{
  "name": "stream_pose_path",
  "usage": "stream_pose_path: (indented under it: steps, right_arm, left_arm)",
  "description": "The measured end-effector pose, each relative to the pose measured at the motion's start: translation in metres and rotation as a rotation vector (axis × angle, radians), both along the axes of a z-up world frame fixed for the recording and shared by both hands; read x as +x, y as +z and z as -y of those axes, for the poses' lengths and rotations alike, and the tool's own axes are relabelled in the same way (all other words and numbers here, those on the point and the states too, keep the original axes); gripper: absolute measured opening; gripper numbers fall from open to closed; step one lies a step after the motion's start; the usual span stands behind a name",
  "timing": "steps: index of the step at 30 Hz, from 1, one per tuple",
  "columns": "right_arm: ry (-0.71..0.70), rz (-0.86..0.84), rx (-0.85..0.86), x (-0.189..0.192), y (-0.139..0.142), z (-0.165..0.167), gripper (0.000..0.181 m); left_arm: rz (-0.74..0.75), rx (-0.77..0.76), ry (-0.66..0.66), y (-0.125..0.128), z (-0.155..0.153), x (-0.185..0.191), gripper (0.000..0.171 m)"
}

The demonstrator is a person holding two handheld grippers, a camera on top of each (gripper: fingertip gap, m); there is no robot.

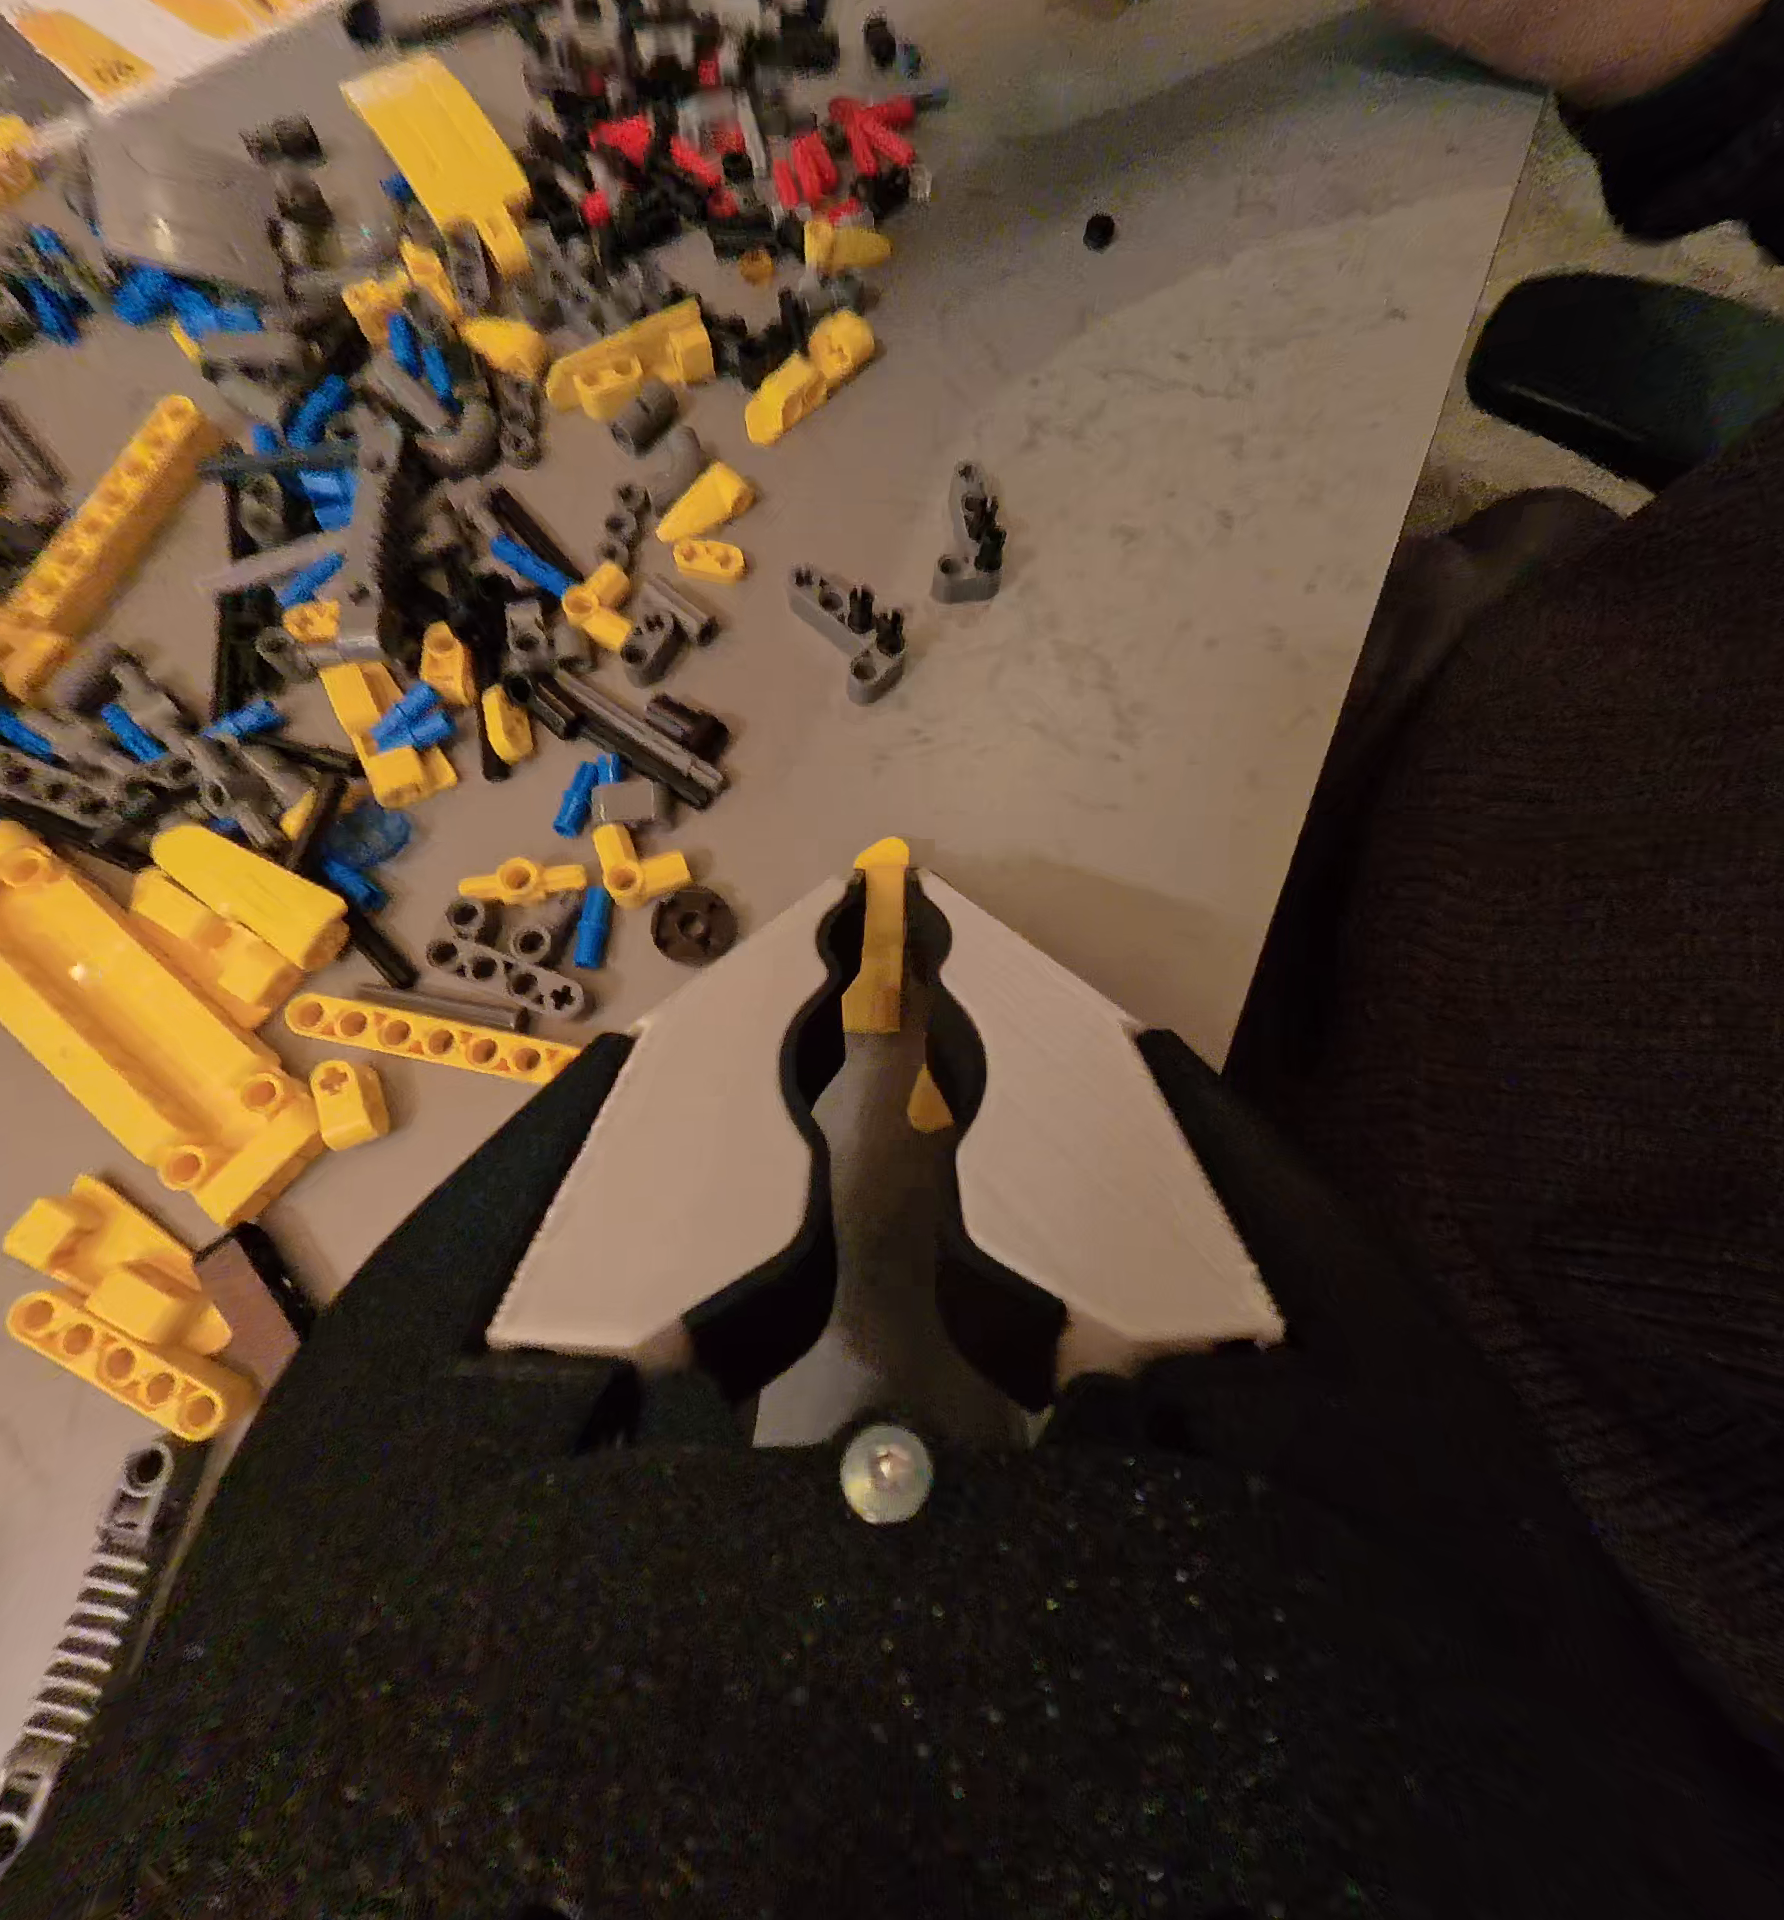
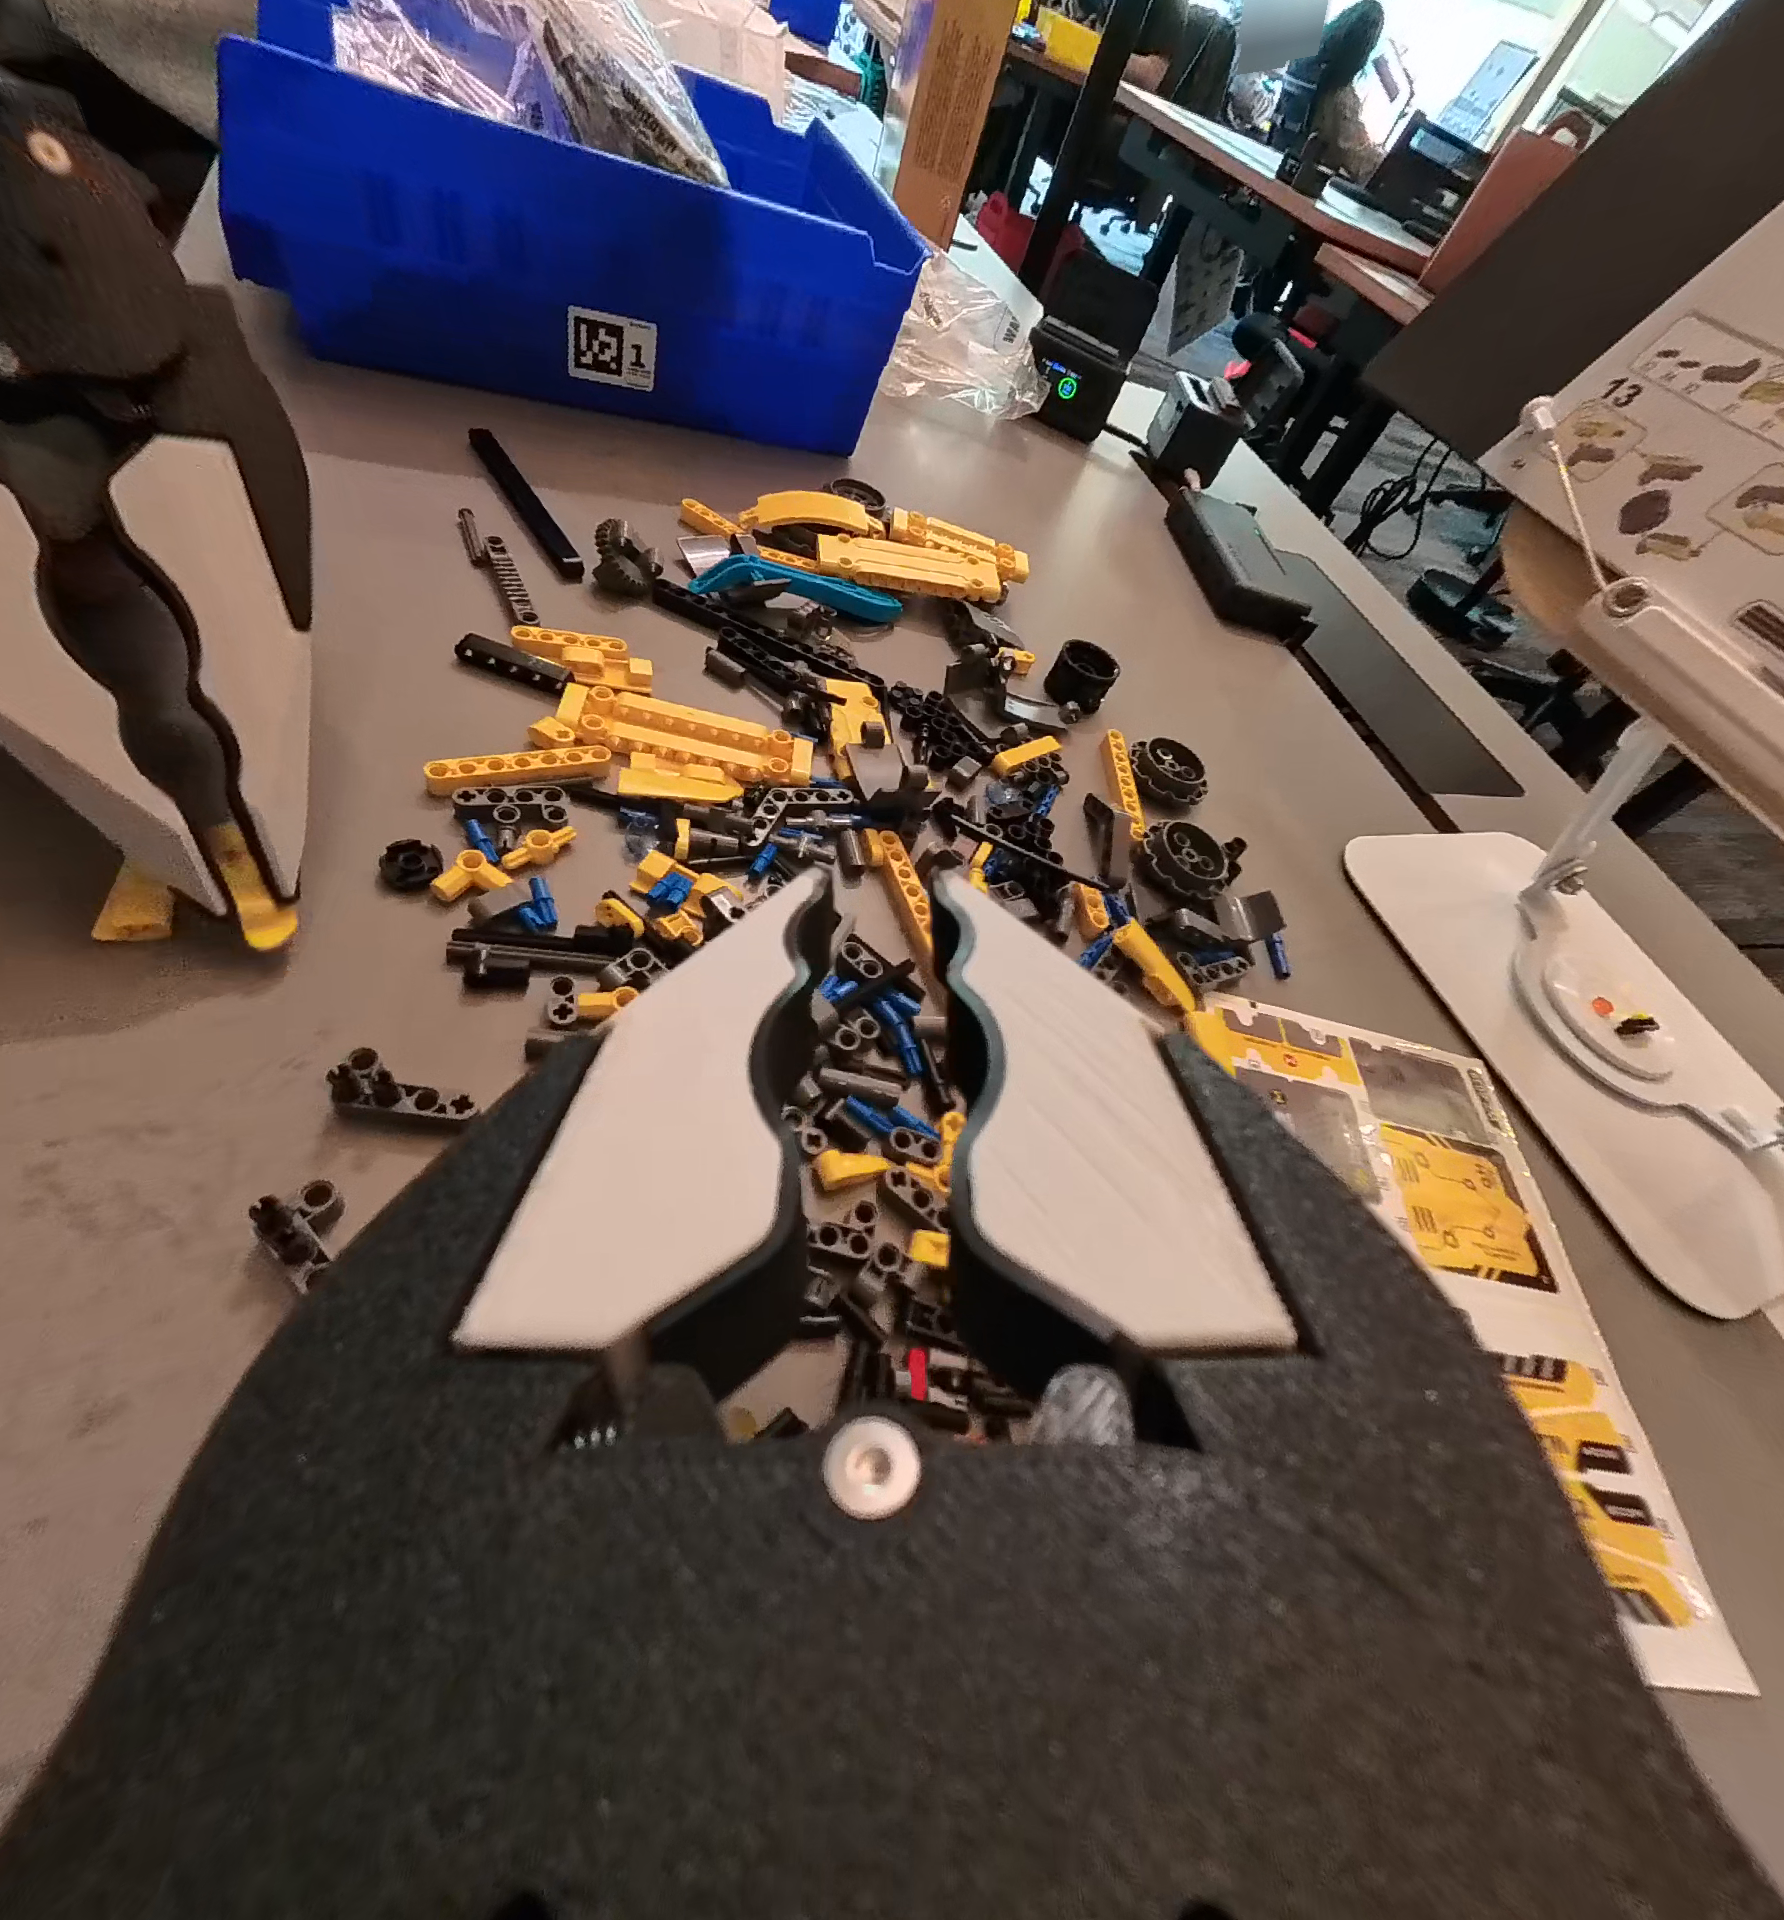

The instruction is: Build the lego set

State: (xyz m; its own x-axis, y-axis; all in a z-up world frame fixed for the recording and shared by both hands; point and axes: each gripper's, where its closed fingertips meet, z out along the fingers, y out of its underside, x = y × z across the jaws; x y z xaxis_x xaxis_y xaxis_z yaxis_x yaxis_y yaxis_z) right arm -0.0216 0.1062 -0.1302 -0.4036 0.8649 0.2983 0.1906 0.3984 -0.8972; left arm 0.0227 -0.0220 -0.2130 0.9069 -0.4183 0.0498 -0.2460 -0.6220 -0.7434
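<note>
Your left gripper (image 1: 880,883) is clamping a small yellow curved piece (image 1: 877,935) between its fingertips; the piece is standing on end in the narrow gap, its rounded tip projecting just past the white fingers (image 1: 722,1122). In the right wrist view, the same gripper (image 2: 254,894) is pointing down with the yellow piece (image 2: 259,914) touching, or nearly touching, the grey table (image 2: 88,1143), and a second yellow wedge (image 2: 135,909) is lying just beside it. Your right gripper (image 2: 880,894) is hanging released, its fingertips standing apart with nothing between them, above the near edge of the loose brick pile (image 2: 815,790). That pile is spreading across the middle of the table: long yellow beams (image 2: 680,727), black and grey connectors, blue pins, and black gear wheels (image 2: 1179,852) toward the right. Two small grey angled pieces with black pins (image 2: 400,1091) are lying apart from the pile, near your right gripper's left side. A printed sticker sheet (image 2: 1387,1174) is lying flat to the right of the gripper, touching the pile's edge. Farther right, a white stand base (image 2: 1470,1039) is carrying an open instruction booklet (image 2: 1719,416). Behind the pile, a blue bin (image 2: 576,260) with a square marker tag is holding clear bags. In the left wrist view, a large yellow block (image 1: 119,1018) is sitting to the left of the gripper, and your dark sleeve (image 1: 1594,935) is filling the right side.
</note>
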Motion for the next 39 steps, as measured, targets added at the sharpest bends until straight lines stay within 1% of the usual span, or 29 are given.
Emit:
stream_pose_path:
  steps: [2, 4, 6, 7, 8, 10, 11, 12, 13, 14, 15, 17, 20, 25, 27, 31, 35, 37, 39]
  right_arm:
    - [0.003, 0.006, -0.002, 0.0, -0.002, 0.001, 0.018]
    - [0.016, 0.007, -0.014, 0.0, -0.002, 0.004, 0.018]
    - [0.062, -0.006, -0.051, 0.003, 0.001, 0.014, 0.018]
    - [0.095, -0.025, -0.076, 0.005, 0.005, 0.021, 0.019]
    - [0.125, -0.052, -0.099, 0.007, 0.01, 0.028, 0.021]
    - [0.163, -0.117, -0.127, 0.01, 0.02, 0.038, 0.028]
    - [0.17, -0.149, -0.129, 0.012, 0.024, 0.042, 0.032]
    - [0.169, -0.178, -0.129, 0.012, 0.027, 0.045, 0.037]
    - [0.167, -0.201, -0.133, 0.013, 0.029, 0.047, 0.042]
    - [0.166, -0.215, -0.142, 0.013, 0.031, 0.05, 0.046]
    - [0.165, -0.218, -0.156, 0.013, 0.031, 0.052, 0.05]
    - [0.169, -0.199, -0.196, 0.013, 0.029, 0.058, 0.052]
    - [0.182, -0.139, -0.3, 0.013, 0.024, 0.064, 0.052]
    - [0.218, -0.103, -0.544, 0.017, 0.036, 0.063, 0.05]
    - [0.239, -0.089, -0.639, 0.018, 0.042, 0.06, 0.046]
    - [0.338, -0.016, -0.785, 0.025, 0.046, 0.064, 0.028]
    - [0.351, -0.022, -0.868, 0.026, 0.053, 0.057, 0.022]
    - [0.337, -0.034, -0.877, 0.025, 0.055, 0.05, 0.015]
    - [0.346, -0.022, -0.871, 0.026, 0.056, 0.049, 0.015]
  left_arm:
    - [0.038, 0.09, 0.005, 0.019, -0.008, 0.001, 0.007]
    - [0.105, 0.221, 0.047, 0.047, -0.02, -0.006, 0.007]
    - [0.262, 0.383, 0.121, 0.084, -0.034, -0.018, 0.007]
    - [0.383, 0.462, 0.177, 0.102, -0.04, -0.027, 0.006]
    - [0.534, 0.534, 0.22, 0.12, -0.045, -0.036, 0.006]
    - [0.89, 0.648, 0.275, 0.146, -0.049, -0.056, 0.006]
    - [1.063, 0.688, 0.284, 0.154, -0.05, -0.066, 0.006]
    - [1.204, 0.714, 0.293, 0.157, -0.052, -0.074, 0.006]
    - [1.303, 0.732, 0.298, 0.156, -0.055, -0.079, 0.006]
    - [1.37, 0.74, 0.293, 0.155, -0.058, -0.079, 0.006]
    - [1.405, 0.744, 0.292, 0.153, -0.062, -0.077, 0.006]
    - [1.426, 0.755, 0.279, 0.153, -0.068, -0.067, 0.006]
    - [1.412, 0.769, 0.267, 0.158, -0.075, -0.054, 0.006]
    - [1.287, 0.786, 0.245, 0.161, -0.085, -0.034, 0.006]
    - [1.249, 0.789, 0.242, 0.16, -0.088, -0.029, 0.006]
    - [1.213, 0.771, 0.221, 0.158, -0.095, -0.019, 0.006]
    - [1.184, 0.765, 0.213, 0.157, -0.098, -0.014, 0.006]
    - [1.168, 0.777, 0.214, 0.157, -0.096, -0.015, 0.006]
    - [1.142, 0.779, 0.214, 0.157, -0.096, -0.014, 0.006]
